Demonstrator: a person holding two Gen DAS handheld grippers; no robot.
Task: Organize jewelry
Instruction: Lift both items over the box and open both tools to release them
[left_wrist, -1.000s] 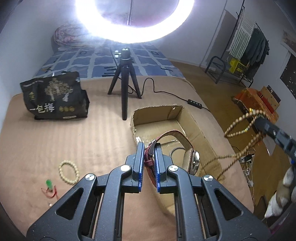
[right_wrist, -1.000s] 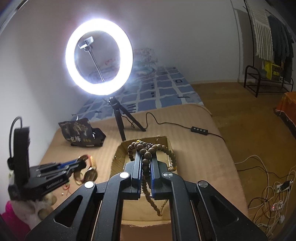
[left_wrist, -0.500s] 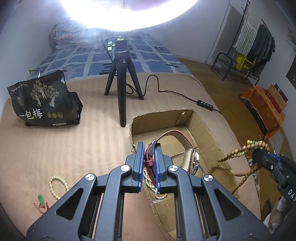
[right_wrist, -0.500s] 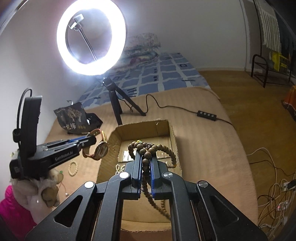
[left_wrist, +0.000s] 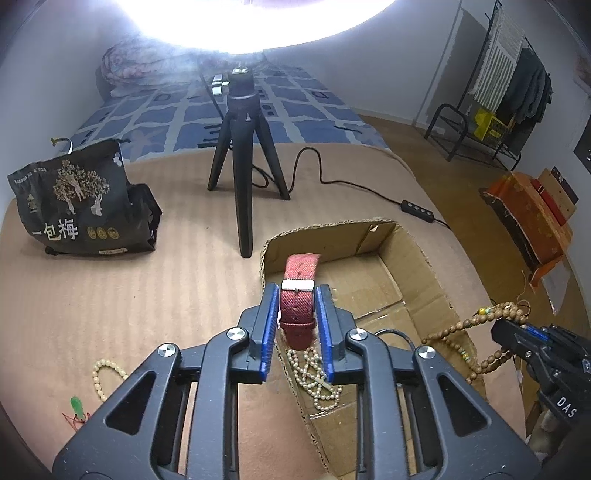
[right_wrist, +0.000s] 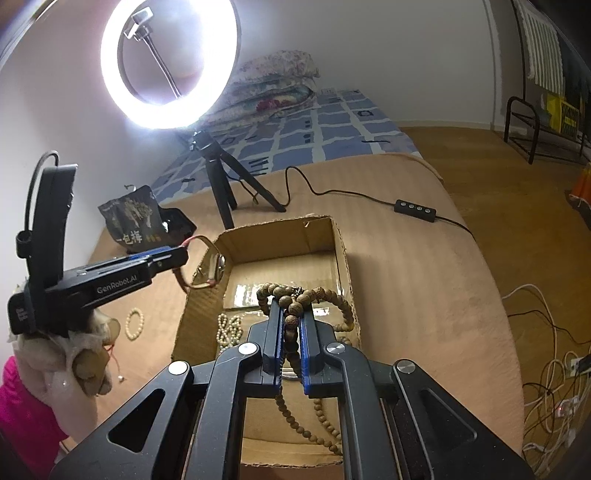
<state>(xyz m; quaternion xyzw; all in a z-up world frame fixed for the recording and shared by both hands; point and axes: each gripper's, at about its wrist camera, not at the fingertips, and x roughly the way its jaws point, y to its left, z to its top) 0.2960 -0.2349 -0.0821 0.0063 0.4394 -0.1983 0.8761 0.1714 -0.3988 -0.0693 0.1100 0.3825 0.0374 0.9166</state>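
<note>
Bedroom setup here: a tan blanket spread over the bed (left_wrist: 122, 280), with a ring light (right_wrist: 168, 62) on a little tripod (left_wrist: 242, 155) blasting down on everything, and a black snack bag (left_wrist: 79, 206) off to the side. In the middle sits an open cardboard box (left_wrist: 424, 273), which looks like the catch-all for the jewelry.

The left tool (left_wrist: 295, 325) has its jaws spread apart, and the red watch (left_wrist: 299, 295) sits between them over the near-left corner of the box. From the left view there's a gap on each side of the strap, so I'd say it's been let go or is about to drop; I can't tell what's holding it up. In the right view the watch loop hangs off the tip of that tool right at the box's left wall, so it's lined up to land inside.

The right tool (right_wrist: 291, 328) is clamped on a wooden bead necklace (right_wrist: 306, 295), held above the box with loops draped over the tip and a strand dangling below. Makes sense to hover there: it's next in line for the box.

Already inside the box: a string of pearls (left_wrist: 314, 373) at the near-left end. Not yet in the box: a small cream bead bracelet (left_wrist: 105, 376) and a bit of green and red string thing (left_wrist: 75, 410) on the blanket.
</note>
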